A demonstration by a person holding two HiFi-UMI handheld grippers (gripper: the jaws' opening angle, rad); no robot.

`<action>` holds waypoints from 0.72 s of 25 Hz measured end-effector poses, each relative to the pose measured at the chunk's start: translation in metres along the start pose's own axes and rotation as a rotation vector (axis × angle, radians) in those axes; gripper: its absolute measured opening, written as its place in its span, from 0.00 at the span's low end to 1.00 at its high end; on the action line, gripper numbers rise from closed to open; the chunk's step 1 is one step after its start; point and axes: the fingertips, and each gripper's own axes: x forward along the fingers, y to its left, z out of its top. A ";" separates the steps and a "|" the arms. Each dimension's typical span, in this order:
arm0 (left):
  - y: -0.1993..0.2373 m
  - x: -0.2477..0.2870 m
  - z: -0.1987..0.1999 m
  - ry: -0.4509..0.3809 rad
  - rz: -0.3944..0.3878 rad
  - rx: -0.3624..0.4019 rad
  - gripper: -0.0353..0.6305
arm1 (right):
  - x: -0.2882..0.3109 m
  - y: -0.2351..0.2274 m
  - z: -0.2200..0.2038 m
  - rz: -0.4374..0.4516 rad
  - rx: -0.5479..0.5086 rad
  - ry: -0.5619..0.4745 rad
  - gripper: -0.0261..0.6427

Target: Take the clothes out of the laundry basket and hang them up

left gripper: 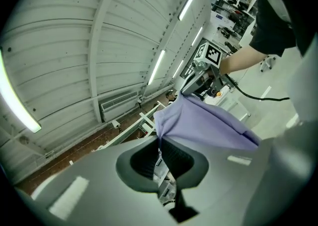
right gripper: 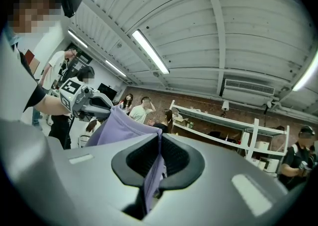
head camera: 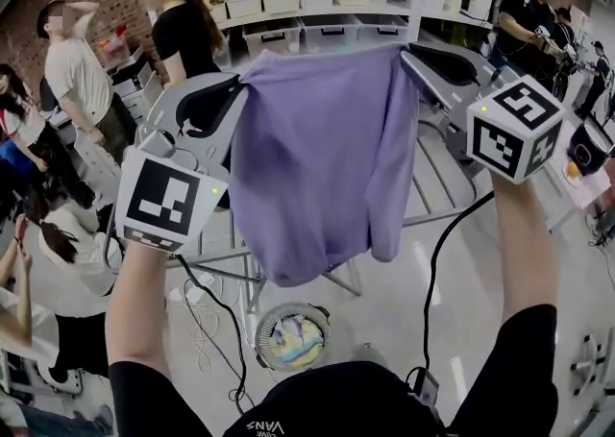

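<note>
- Head view: a lilac garment (head camera: 322,157) is held spread in the air between the two grippers, well above the floor (head camera: 404,320). Its top edge runs nearly level from one gripper to the other, and its body hangs in soft vertical folds to a rounded lower edge.
- Head view: the left gripper (head camera: 233,94) grips the top left corner and the right gripper (head camera: 415,56) grips the top right corner. A round laundry basket (head camera: 291,336) stands on the floor below the cloth, and a metal drying rack (head camera: 437,185) stands behind it.
- Left gripper view: the fingers (left gripper: 179,159) are closed on a thin pinch of lilac cloth. From there the fabric stretches away, taut and smooth, to the right gripper (left gripper: 198,78).
- Right gripper view: the fingers (right gripper: 176,159) are closed on a fold of the same cloth, and a strip of it hangs down between them. The rest runs off to the left gripper (right gripper: 94,106).
</note>
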 end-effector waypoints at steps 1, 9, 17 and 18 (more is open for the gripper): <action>0.012 -0.001 0.000 0.024 0.023 0.005 0.08 | 0.014 -0.004 0.007 0.023 -0.005 -0.010 0.08; 0.117 -0.008 -0.009 0.247 0.262 0.082 0.08 | 0.137 -0.016 0.067 0.260 -0.007 -0.129 0.08; 0.166 -0.024 -0.053 0.516 0.439 0.152 0.08 | 0.247 0.008 0.078 0.474 0.010 -0.202 0.08; 0.171 -0.031 -0.062 0.558 0.459 0.157 0.08 | 0.259 0.017 0.080 0.498 0.006 -0.206 0.08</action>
